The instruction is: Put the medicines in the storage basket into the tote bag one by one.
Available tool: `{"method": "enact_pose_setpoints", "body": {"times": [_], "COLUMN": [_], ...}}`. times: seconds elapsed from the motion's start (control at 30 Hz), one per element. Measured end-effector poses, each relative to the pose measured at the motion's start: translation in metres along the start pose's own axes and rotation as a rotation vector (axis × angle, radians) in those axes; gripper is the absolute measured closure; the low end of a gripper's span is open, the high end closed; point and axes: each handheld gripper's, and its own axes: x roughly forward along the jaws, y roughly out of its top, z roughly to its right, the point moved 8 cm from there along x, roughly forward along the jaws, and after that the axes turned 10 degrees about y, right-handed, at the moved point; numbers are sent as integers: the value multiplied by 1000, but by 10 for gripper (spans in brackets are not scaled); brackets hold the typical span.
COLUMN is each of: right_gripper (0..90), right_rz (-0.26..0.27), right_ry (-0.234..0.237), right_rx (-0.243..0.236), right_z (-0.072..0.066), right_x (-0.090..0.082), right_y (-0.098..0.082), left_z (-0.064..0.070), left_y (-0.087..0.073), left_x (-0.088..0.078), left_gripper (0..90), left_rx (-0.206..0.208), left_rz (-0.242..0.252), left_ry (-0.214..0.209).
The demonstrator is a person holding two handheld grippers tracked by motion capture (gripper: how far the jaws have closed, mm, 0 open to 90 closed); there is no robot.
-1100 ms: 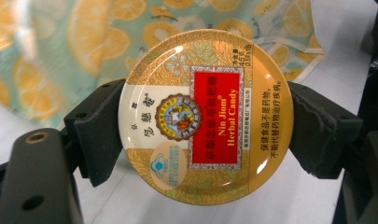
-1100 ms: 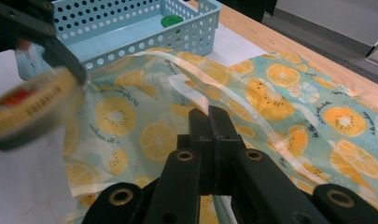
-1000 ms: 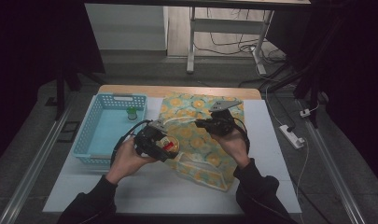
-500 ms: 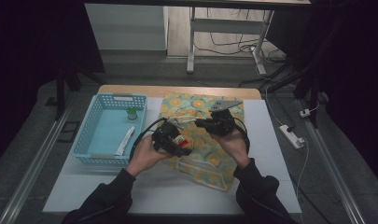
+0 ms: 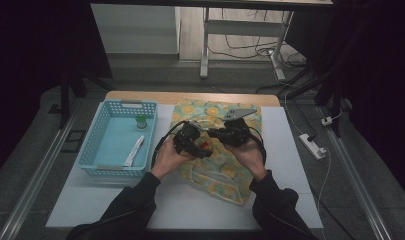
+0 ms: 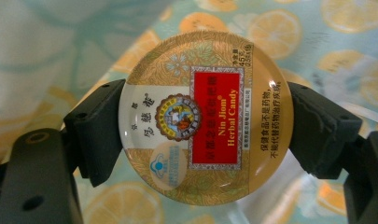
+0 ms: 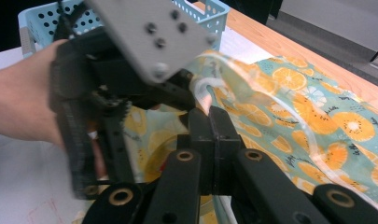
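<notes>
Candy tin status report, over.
Left gripper clamped on candy tin, above the orange-print bag. Right gripper shut, pinching the bag's clear edge. Nothing in the way.

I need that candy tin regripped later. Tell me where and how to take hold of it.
Grip the candy tin across its rim, jaws on opposite edges, as the left gripper holds it now. It is a flat round disc with a domed lid, so only the edge offers firm purchase. Come from the side, level with the lid.
</notes>
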Motion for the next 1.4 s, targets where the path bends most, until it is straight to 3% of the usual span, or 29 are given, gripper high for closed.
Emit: {"method": "enact_pose_setpoints", "body": {"times": [0.2,0.4,0.73,0.93,1.17,1.4], "right_gripper": [900,900,900,900,900,900], "right_rz": [-9,-16,-33,-35,-21,-22], "right_ry": [-2,-1,-6,-6,-9,-8], "right_rx": [5,6,11,16,21,19], "right_z": [1,1,3,5,6,6], "right_x": [2,5,9,9,5,5], "right_y": [-2,-4,-8,-10,-8,-9], "left_z": [-12,-21,-30,-23,-17,-9], "left_y": [1,0,1,3,0,-2], "left_x": [12,24,40,36,19,1], "left_gripper": [202,202,198,78,34,0], "left_rx": [-27,-25,-45,-40,-52,-63], "left_rz": [18,12,27,15,4,26], "left_ry": [43,84,117,102,61,4]}}
